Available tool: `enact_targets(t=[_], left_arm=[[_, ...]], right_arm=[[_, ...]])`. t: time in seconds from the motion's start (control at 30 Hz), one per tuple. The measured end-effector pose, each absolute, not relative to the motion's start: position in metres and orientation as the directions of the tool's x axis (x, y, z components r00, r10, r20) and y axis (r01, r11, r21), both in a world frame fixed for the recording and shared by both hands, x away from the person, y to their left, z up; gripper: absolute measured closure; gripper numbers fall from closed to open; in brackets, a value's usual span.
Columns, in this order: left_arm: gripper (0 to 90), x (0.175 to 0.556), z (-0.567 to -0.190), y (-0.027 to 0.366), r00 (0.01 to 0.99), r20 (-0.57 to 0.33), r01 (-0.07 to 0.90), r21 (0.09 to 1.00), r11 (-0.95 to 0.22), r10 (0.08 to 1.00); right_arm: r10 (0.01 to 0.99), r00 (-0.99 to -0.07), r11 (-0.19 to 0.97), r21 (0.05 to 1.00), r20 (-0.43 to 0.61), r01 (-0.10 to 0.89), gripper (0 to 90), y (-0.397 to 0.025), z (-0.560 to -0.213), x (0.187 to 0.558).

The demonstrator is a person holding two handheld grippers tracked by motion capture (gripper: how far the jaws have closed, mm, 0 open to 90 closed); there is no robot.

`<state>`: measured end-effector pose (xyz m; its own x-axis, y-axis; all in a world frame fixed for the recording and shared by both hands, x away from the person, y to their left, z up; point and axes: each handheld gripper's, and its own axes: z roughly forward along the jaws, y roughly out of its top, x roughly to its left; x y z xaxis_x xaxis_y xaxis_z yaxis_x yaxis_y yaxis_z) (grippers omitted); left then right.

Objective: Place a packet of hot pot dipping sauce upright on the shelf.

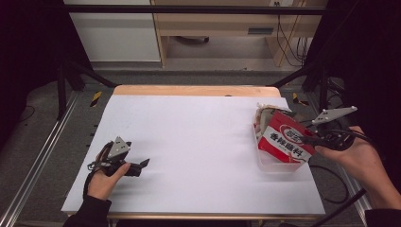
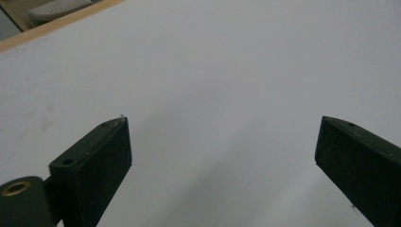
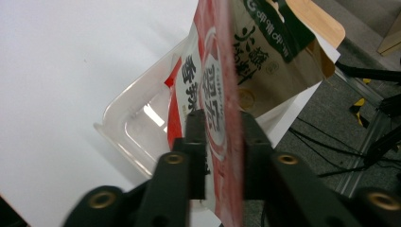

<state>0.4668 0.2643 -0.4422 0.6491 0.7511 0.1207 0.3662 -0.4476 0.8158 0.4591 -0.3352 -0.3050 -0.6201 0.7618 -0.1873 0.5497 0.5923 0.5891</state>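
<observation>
A red and white packet (image 1: 286, 141) with printed characters stands in a clear plastic container (image 1: 272, 164) at the table's right. My right gripper (image 1: 309, 137) is shut on the packet's edge; in the right gripper view the packet (image 3: 215, 90) is pinched between the two black jaws of the right gripper (image 3: 220, 142). A brown and green packet (image 3: 269, 52) leans behind it, over the container (image 3: 130, 132). My left gripper (image 1: 142, 164) rests low at the table's left, open; the left gripper (image 2: 222, 146) has bare white table between its jaws.
The white table top (image 1: 189, 142) has a wooden strip (image 1: 194, 91) along its far edge. Metal frame rails (image 1: 38, 156) run along both sides. A cable (image 1: 331, 184) trails off the table's right edge by the hand.
</observation>
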Motion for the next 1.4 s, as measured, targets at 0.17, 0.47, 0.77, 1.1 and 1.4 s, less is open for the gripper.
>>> enact_targets(t=[0.17, 0.47, 0.77, 1.1, 1.4], left_arm=[[4.7, 0.467, -0.442, 0.265, 0.647, 0.121, 0.366, 0.817, -0.446, 0.753], [4.6, 0.467, -0.442, 0.265, 0.648, 0.12, 0.366, 0.817, -0.445, 0.753], [4.6, 0.467, -0.442, 0.265, 0.649, 0.118, 0.368, 0.816, -0.447, 0.751], [4.6, 0.467, -0.442, 0.265, 0.649, 0.119, 0.368, 0.816, -0.446, 0.752], [4.6, 0.467, -0.442, 0.266, 0.648, 0.118, 0.367, 0.817, -0.445, 0.752]], right_arm=[[0.769, -0.607, 0.588, 0.594, -0.201, 0.548, 55.0, -0.328, -0.304, 0.463], [0.77, -0.594, 0.593, 0.606, -0.233, 0.531, 34.8, -0.312, -0.3, 0.479], [0.773, -0.576, 0.592, 0.628, -0.265, 0.505, 20.9, -0.299, -0.288, 0.484], [0.776, -0.539, 0.589, 0.682, -0.328, 0.433, 16.3, -0.276, -0.265, 0.48], [0.768, -0.534, 0.576, 0.747, -0.355, 0.332, 16.4, -0.227, -0.248, 0.475]])
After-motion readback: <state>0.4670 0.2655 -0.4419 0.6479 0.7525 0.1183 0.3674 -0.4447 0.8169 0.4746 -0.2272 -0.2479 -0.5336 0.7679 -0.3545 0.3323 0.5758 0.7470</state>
